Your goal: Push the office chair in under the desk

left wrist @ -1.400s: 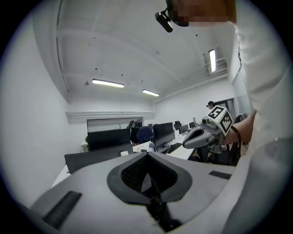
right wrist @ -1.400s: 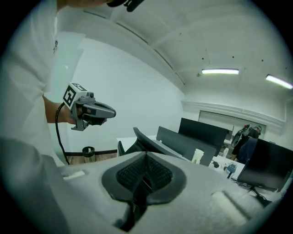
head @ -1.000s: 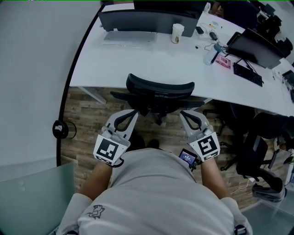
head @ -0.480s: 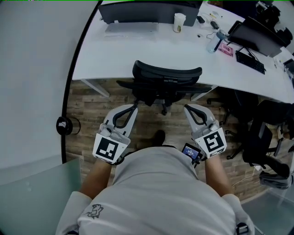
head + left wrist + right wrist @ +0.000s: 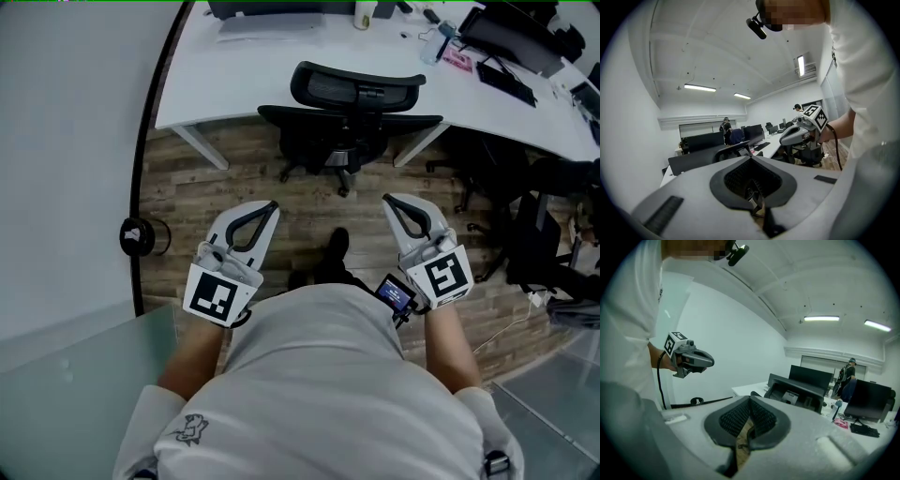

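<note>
The black office chair (image 5: 357, 90) stands at the white desk (image 5: 234, 89), its seat tucked under the desk edge and its headrest rising in front of it. Both grippers hang over the wooden floor, well short of the chair and touching nothing. My left gripper (image 5: 272, 204) is shut and empty, its tip pointing at the chair; in its own view the jaws (image 5: 751, 158) meet with nothing between them. My right gripper (image 5: 387, 199) is likewise shut and empty, and its own view (image 5: 750, 401) shows the jaws closed. Each gripper appears in the other's view: right gripper (image 5: 801, 132), left gripper (image 5: 691, 360).
Monitors (image 5: 506, 33), a keyboard (image 5: 506, 82) and a bottle (image 5: 433, 44) lie on the desk. Another dark chair (image 5: 539, 248) stands at the right. A black round object (image 5: 137, 236) sits on the floor by the left wall. People (image 5: 848, 373) stand far back.
Both grippers have drawn back from the chair, which now sits farther away, tucked under the desk. The head view has pulled back with them.
</note>
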Demonstrator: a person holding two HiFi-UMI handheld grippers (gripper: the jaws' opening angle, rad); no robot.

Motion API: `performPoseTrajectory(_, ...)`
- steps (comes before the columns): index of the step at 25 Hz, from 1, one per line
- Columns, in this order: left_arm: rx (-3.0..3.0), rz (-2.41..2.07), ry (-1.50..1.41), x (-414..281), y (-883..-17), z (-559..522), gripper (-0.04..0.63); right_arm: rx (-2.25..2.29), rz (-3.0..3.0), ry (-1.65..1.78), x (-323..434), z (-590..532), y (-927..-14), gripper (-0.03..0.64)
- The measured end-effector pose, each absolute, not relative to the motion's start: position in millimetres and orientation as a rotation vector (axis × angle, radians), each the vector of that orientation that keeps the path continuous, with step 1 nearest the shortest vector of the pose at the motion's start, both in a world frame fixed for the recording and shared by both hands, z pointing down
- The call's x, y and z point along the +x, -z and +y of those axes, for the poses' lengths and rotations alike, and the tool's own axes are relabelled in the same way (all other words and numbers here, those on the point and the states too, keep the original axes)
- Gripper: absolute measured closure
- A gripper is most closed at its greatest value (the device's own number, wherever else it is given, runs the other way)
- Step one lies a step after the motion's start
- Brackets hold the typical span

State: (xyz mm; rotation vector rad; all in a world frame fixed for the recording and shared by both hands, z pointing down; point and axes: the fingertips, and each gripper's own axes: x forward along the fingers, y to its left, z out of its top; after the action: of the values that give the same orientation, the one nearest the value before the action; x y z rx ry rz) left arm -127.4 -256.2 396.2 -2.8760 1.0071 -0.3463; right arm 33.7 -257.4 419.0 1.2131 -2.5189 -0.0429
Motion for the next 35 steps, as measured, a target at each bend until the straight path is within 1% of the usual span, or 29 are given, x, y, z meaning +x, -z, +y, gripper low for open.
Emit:
performPoseTrajectory(5,-2.903,0.971,0.336,-144,-400,-207,0.597,1.234,-2.483,0.022,16,-197,-419,0.614)
performPoseTrajectory(9,-2.93,1.027,0.312,-161,-399,-187,0.597,1.25,-2.463,0.037,14,-165,-419,0.614)
performPoseTrajectory(13,-2.921,1.012,0.319,-155,-400,-169,0.597,1.262,-2.453,0.042,25,-141,-417,0.614)
performPoseTrajectory(20,-2.95,0.984,0.262,-92,-398,-129,0.597,1.236,-2.497,0.018,57,-103,-423,0.614)
performPoseTrajectory(28,-2.941,0.984,0.264,-10,-408,-80,0.597,1.184,-2.55,-0.031,121,-49,-437,0.614)
performPoseTrajectory(35,-2.952,0.994,0.271,34,-416,-54,0.597,1.15,-2.567,-0.051,158,-23,-445,0.614)
